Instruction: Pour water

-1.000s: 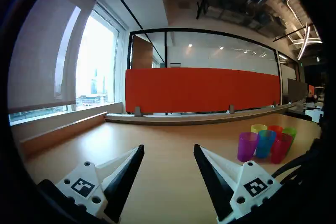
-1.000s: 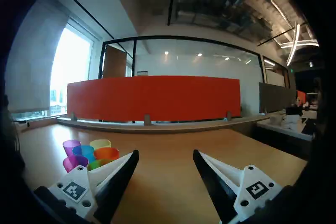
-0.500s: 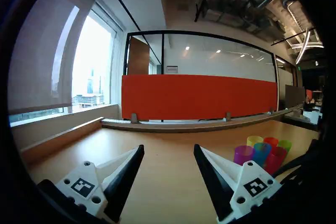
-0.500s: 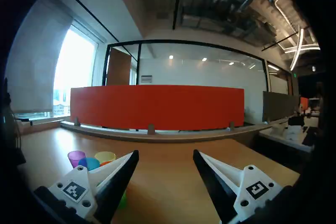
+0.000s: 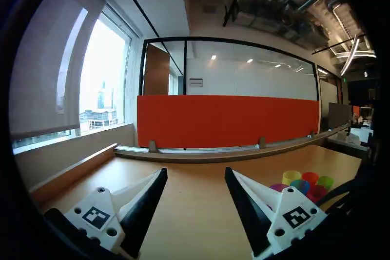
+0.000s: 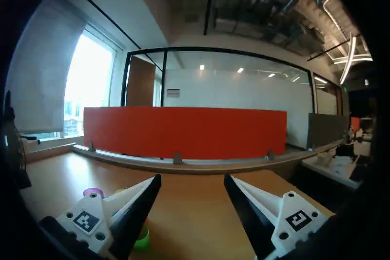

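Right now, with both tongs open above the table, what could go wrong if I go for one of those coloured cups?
1. The cups stand bunched tight together on the table, so closing on one could knock its neighbours over.
2. They sit low and off to one side, partly hidden behind a finger of the left tongs and of the right tongs. Both tongs are open, but lining up on a single cup will likely be hard.

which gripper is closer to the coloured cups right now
Right, probably. The cups sit low beside the right gripper, partly hidden behind one of its fingers. From the left gripper they look smaller and farther out, past one of its fingers.
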Demonstrator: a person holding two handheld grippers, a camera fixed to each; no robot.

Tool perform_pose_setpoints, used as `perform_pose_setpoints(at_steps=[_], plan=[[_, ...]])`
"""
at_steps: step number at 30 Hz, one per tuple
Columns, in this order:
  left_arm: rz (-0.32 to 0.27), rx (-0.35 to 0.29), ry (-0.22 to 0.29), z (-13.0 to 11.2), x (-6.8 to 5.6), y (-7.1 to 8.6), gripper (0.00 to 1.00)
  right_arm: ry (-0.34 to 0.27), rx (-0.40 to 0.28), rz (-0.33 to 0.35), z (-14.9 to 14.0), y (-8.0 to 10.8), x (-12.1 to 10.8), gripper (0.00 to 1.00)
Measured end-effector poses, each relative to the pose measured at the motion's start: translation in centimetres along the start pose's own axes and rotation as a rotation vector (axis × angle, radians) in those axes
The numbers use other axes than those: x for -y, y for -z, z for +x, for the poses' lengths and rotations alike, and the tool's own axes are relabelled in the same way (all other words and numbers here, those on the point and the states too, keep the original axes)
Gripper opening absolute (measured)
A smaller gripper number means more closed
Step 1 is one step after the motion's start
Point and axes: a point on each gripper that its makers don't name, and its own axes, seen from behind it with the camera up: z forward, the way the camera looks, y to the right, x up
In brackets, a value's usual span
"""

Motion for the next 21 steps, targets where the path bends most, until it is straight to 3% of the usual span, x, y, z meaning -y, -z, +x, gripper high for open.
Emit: perform_pose_setpoints(at_steps=[11, 21], plan=[[-0.04, 0.011, 0.01, 2.6, -1.0, -0.7, 0.87, -0.031, 0.029, 0.02, 0.8, -0.4, 0.6, 1.0], [-0.056, 0.015, -0.005, 4.2, -1.1, -0.9, 0.87, -0.031, 0.041, 0.026, 1.8, -0.6, 0.5, 1.0]])
